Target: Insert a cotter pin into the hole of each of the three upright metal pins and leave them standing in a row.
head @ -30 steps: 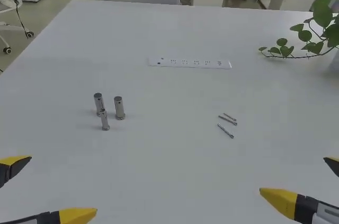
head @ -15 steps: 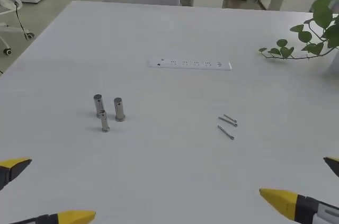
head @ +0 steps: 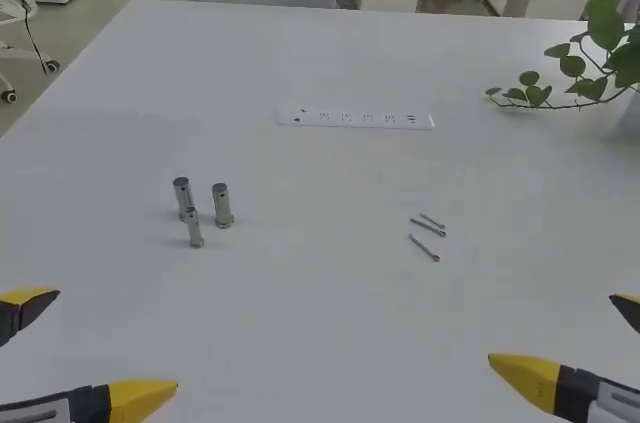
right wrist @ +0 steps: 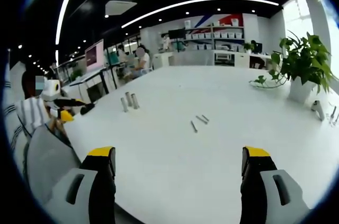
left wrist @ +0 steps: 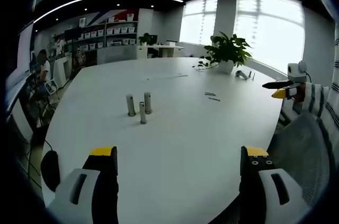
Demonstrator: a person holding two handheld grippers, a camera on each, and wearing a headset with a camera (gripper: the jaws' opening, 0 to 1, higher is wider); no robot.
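- The three metal pins (head: 200,210) stand upright in a tight cluster on the left half of the white table (head: 320,63). Two stand side by side and the third stands just in front of them, nearer to us.
- The left gripper (head: 85,351) hovers at the lower left corner of the head view, well apart from the pins and nearer to us than they are. Its yellow-tipped jaws stand wide apart over bare tabletop.
- In the left gripper view, the left gripper (left wrist: 180,152) looks across the table, with the metal pins (left wrist: 139,108) ahead and a little left of centre.
- The cotter pins (head: 427,234) lie flat right of centre, well apart from the metal pins.
- The right gripper (head: 570,341) hangs at the lower right corner, nearer to us than the cotter pins. Its jaws are also spread wide and grip nothing.
- In the right gripper view, the right gripper (right wrist: 180,152) faces the cotter pins (right wrist: 198,122), with the metal pins (right wrist: 128,101) farther off to the left.
- Bare tabletop lies between each gripper and the parts.
- A white power strip (head: 355,119) lies beyond the parts, toward the far edge.
- A leafy plant (head: 585,58) trails over the far right corner.
- Both grippers are cut off by the lower edge of the head view.
- The holes in the metal pins are too small to make out.
- We count roughly three cotter pins, two lying close together, but we cannot be sure.
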